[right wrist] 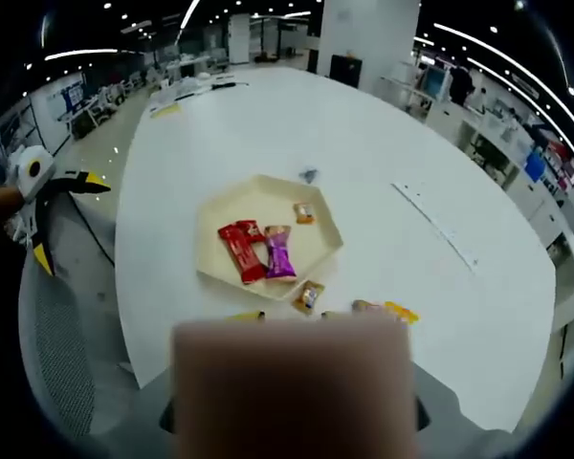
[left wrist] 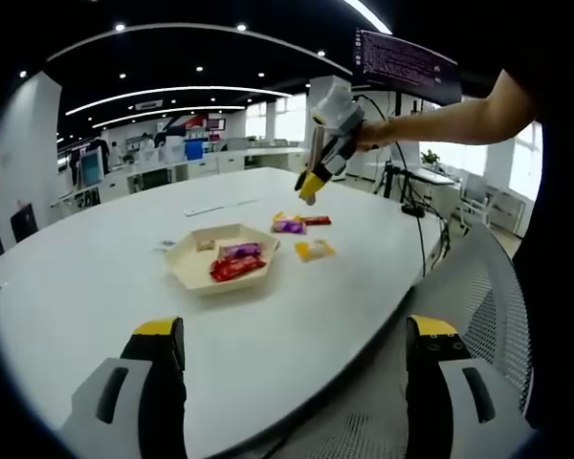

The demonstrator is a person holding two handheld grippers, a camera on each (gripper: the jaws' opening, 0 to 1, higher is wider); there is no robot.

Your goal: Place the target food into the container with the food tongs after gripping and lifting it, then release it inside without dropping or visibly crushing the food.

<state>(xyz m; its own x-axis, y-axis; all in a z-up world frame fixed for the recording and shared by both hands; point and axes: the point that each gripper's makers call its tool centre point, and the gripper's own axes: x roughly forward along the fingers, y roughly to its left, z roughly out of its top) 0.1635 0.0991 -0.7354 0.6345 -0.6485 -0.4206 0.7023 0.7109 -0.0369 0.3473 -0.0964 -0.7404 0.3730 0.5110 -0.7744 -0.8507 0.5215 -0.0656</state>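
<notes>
Tray (right wrist: 318, 222): six-sided, cream, held glossy wrapped snacks (right wrist: 241, 251).
Your left gripper (left wrist: 292, 335): jaws spread, empty.
Your right gripper (left wrist: 309, 187): grip unclear; a blurred block hid its jaws.

I am working in a big open-plan office. A large white oval table (left wrist: 297, 316) spreads out in front of me, the kind used for meetings, with a grey mesh office chair (left wrist: 488, 306) pulled up at its edge. Behind it run long rows of desks (left wrist: 172, 167) loaded with computer monitors (left wrist: 89, 167), and more workstations (right wrist: 517, 134) line the far side in my right gripper view. The ceiling (left wrist: 172, 57) is dark, with curved strips of light and small round spotlights. A broad white pillar (right wrist: 368, 38) stands in the middle of the floor, and tall windows (left wrist: 464, 158) let in daylight.
</notes>
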